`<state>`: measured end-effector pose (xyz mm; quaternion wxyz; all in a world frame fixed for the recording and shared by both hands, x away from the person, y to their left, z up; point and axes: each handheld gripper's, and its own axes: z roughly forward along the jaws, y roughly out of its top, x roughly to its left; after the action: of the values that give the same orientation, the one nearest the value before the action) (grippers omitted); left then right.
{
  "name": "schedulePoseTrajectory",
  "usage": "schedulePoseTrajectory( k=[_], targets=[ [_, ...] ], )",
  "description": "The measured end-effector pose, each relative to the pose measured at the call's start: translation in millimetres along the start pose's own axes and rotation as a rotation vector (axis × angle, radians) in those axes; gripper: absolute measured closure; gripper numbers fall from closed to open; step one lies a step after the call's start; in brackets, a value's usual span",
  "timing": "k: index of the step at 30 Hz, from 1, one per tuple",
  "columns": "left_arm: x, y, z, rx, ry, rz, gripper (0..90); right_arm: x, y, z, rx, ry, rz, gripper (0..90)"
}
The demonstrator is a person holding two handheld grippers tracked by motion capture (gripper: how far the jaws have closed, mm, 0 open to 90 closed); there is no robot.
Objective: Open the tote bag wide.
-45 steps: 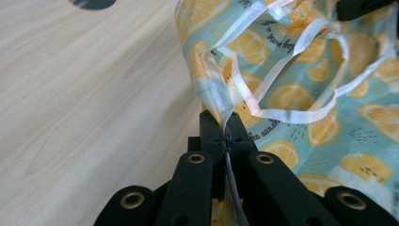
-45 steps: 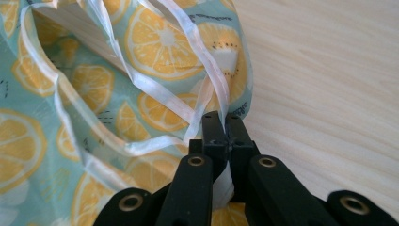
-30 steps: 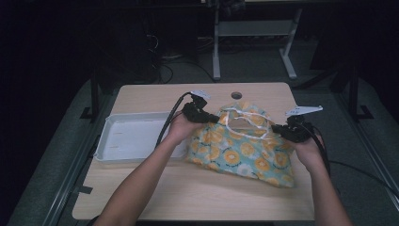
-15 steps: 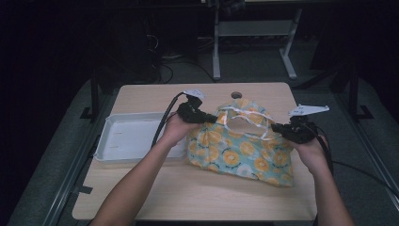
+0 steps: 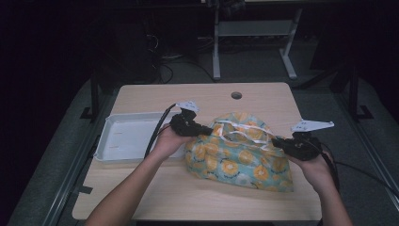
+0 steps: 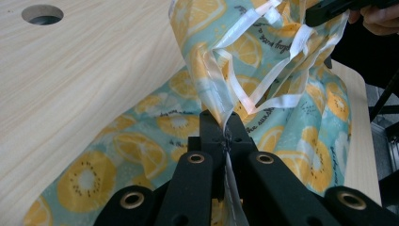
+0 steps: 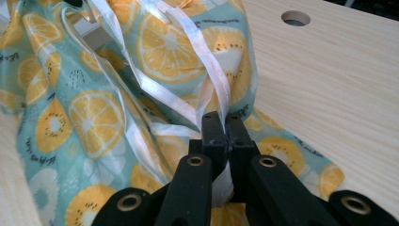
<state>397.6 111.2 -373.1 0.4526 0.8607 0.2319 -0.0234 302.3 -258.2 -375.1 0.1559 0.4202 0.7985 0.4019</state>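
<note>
Dark room around me, with a pale wooden table (image 5: 155,193) lit in the middle and a round cable hole (image 5: 236,95) near its far edge. From the high view I see a white tray (image 5: 123,136) on the table's left part, and just right of it a teal fruit-print bag (image 5: 240,157) lying in the centre. My left gripper (image 5: 207,129) is at the bag's left top corner, my right gripper (image 5: 277,142) at its right upper edge, and white ribbon handles (image 5: 244,133) stretch between the two.

Over to the left gripper view: the jaws are closed tight on the bag's (image 6: 141,141) rim, fabric and a strip of white edging pinched between them. The ribbon handles (image 6: 263,87) loop up beyond, and the right gripper (image 6: 329,10) shows at the top right corner, holding the far side of the opening.

Now the right gripper view: the jaws are pressed together on the ribbon handles (image 7: 214,84) right where they meet the bag (image 7: 84,117), which spreads across the wood to the left. The cable hole (image 7: 295,18) sits top right.
</note>
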Motion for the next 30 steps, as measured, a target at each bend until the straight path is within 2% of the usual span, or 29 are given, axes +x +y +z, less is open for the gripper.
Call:
schedulePoseTrajectory(
  k=[7,9,15,19,20,25,27,30],
  targets=[
    [-12.9,-11.6,-9.0,0.002,-0.027,0.028,89.7,13.5,-11.2,-13.1,0.002,0.020,-0.006,89.2],
    [-20.0,-19.2,-10.9,0.013,-0.028,0.050,89.7,22.3,-18.5,-16.7,0.012,0.036,-0.007,89.2],
    [-29.8,-34.6,-11.8,0.046,-0.040,0.052,89.6,38.5,-29.2,-22.2,0.032,0.062,-0.010,89.2],
    [-34.9,-44.2,-9.7,0.078,-0.055,0.067,89.7,46.5,-39.3,-15.4,0.069,0.086,-0.019,89.2],
    [-36.6,-48.6,-7.9,0.082,-0.069,0.059,89.6,47.3,-41.2,-12.4,0.077,0.093,-0.017,89.2],
    [-40.2,-55.3,-4.4,0.113,-0.091,0.057,89.6,53.6,-46.6,-2.4,0.129,0.125,-0.036,89.2],
    [-42.9,-57.5,-0.1,0.144,-0.100,0.076,89.7,59.3,-47.5,0.9,0.143,0.145,-0.049,89.2],
    [-43.9,-58.5,4.8,0.163,-0.100,0.080,89.6,61.5,-48.4,4.9,0.169,0.153,-0.056,89.2]
  ],
)
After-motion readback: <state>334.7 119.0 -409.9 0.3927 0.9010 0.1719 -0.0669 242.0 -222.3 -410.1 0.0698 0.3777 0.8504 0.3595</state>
